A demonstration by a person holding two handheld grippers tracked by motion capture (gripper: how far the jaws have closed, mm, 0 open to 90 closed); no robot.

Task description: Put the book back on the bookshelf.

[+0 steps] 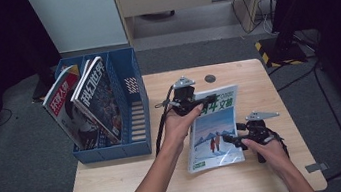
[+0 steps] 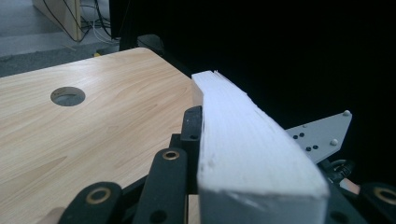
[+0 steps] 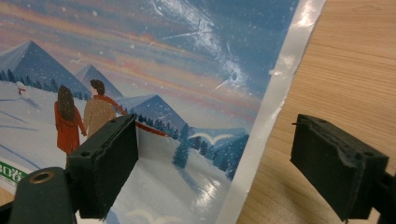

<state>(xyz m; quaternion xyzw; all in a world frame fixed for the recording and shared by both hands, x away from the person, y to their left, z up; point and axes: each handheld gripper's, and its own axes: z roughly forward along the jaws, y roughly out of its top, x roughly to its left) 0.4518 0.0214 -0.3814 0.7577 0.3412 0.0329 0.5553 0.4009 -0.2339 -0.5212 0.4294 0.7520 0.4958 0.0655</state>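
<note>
Left tongs (image 1: 203, 102) grip magazine (image 1: 213, 130); blue rack (image 1: 131, 101) holds two magazines (image 1: 84, 105).

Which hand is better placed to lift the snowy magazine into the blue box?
Left, probably. The left tongs are clamped on the magazine at its top edge, nearer the blue box. The right tongs stand open over its side edge.

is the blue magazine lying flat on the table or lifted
Partly lifted. The left hand-held gripper clamps the magazine's top edge, raising it off the table; the lower end looks still down.
</note>
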